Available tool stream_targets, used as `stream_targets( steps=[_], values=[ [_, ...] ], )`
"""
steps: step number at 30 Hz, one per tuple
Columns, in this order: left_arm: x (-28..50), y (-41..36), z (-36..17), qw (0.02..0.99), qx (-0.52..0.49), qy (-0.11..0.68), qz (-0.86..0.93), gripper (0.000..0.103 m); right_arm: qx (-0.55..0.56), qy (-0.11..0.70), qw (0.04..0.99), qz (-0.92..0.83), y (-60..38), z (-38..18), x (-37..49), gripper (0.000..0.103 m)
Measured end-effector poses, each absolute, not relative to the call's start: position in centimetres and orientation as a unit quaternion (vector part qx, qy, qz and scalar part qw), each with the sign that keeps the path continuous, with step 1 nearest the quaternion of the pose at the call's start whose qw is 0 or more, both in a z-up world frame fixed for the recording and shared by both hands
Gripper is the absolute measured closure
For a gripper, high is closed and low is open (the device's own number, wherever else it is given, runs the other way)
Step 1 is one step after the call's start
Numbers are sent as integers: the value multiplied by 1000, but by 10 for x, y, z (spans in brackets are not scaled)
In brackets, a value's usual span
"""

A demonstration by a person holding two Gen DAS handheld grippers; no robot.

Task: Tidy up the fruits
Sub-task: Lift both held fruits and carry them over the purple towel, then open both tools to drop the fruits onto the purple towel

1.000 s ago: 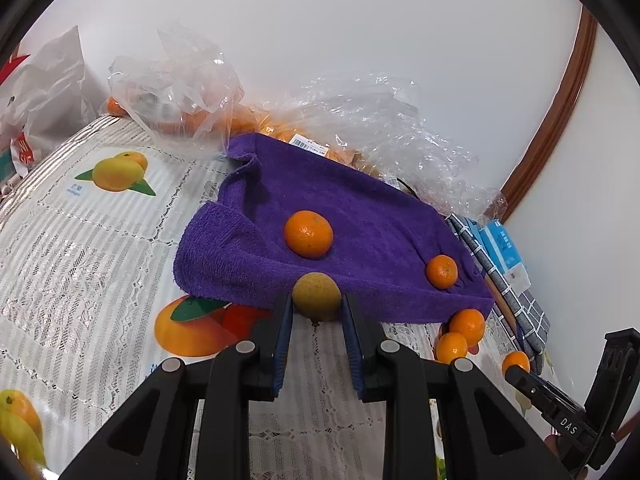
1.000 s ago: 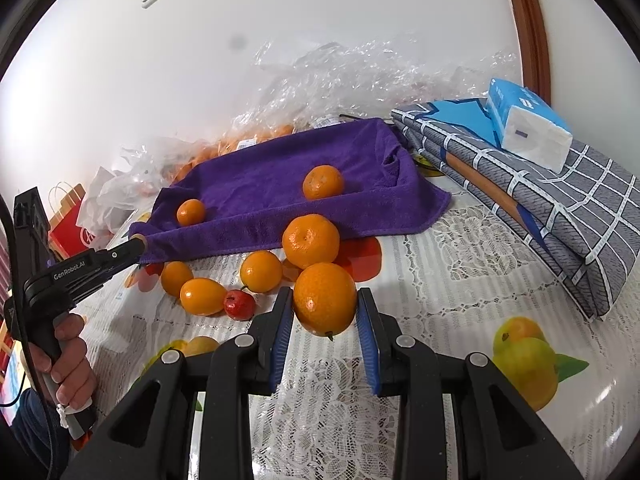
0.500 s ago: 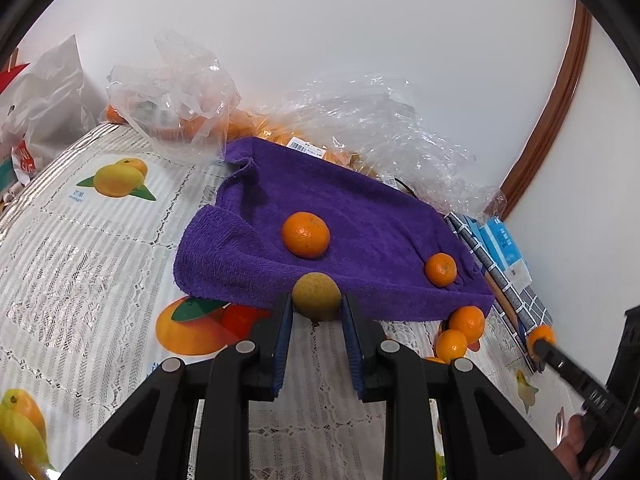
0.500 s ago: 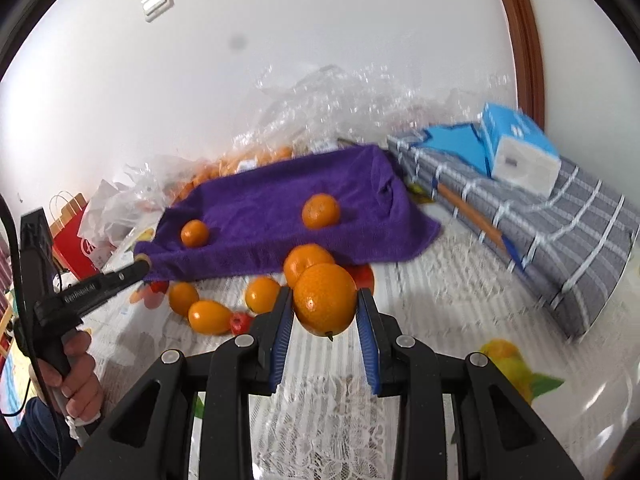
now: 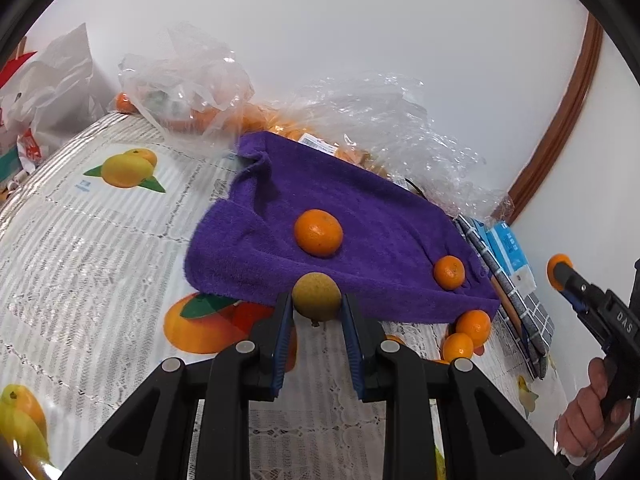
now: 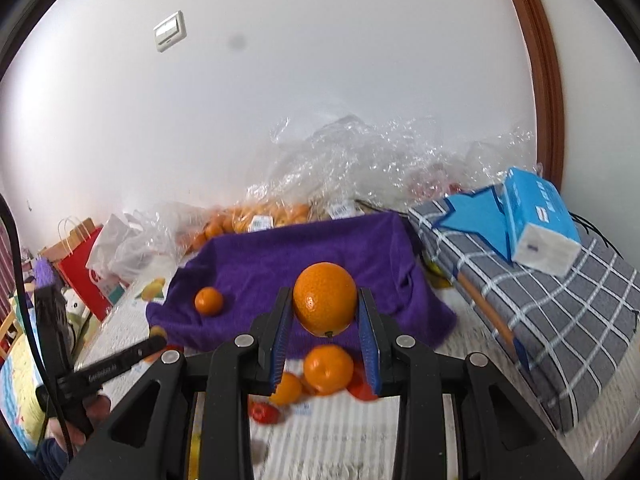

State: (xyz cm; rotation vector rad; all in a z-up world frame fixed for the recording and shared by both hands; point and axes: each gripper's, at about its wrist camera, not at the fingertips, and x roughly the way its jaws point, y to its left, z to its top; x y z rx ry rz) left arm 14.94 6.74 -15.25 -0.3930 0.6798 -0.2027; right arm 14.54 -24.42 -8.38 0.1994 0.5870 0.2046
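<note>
My left gripper [image 5: 316,300] is shut on a small yellow-brown fruit [image 5: 316,295], held just in front of the near edge of the purple towel [image 5: 380,216]. Two oranges lie on that towel, a larger one [image 5: 318,233] and a smaller one [image 5: 449,272]. My right gripper [image 6: 325,307] is shut on a big orange [image 6: 325,304], lifted above the table in front of the towel [image 6: 280,264]. Below it on the tablecloth lie loose oranges [image 6: 328,368] and a small red fruit [image 6: 264,414]. One orange [image 6: 209,301] shows on the towel in the right wrist view.
Crumpled clear plastic bags [image 5: 360,120] with oranges lie behind the towel against the wall. A folded grey checked cloth [image 6: 552,304] with a blue tissue pack [image 6: 540,224] sits at the right. A red paper bag [image 6: 80,268] stands at the left. The tablecloth [image 5: 100,240] bears printed fruit.
My right gripper has risen with the big orange, so the loose fruit now sits lower in its view. The left gripper stays put with its fruit.
</note>
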Motion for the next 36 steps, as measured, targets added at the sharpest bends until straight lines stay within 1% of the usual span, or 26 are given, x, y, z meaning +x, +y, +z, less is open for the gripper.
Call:
stream_targets(
  steps=[6, 10, 15, 19, 24, 28, 35, 36],
  values=[
    [153, 85, -129, 912, -229, 330, -81, 79, 80, 292, 947, 107, -241, -80, 176, 71],
    [179, 76, -113, 919, -206, 328, -74, 79, 85, 294, 946, 101, -247, -87, 196, 71],
    [205, 66, -123, 915, -208, 339, -65, 79, 105, 330, 935, 82, -260, -116, 215, 71],
    [207, 66, -137, 920, -205, 331, -46, 79, 108, 364, 922, 76, -266, -138, 225, 71],
    [210, 64, -140, 924, -190, 329, -47, 79, 104, 395, 909, 88, -259, -156, 234, 71],
    [213, 64, -144, 917, -203, 338, -63, 79, 99, 403, 906, 87, -254, -165, 236, 71],
    [213, 61, -149, 916, -200, 342, -62, 79, 91, 396, 910, 84, -251, -163, 232, 70],
    [213, 61, -149, 916, -200, 342, -62, 79, 93, 396, 910, 86, -252, -162, 231, 69]
  ],
)
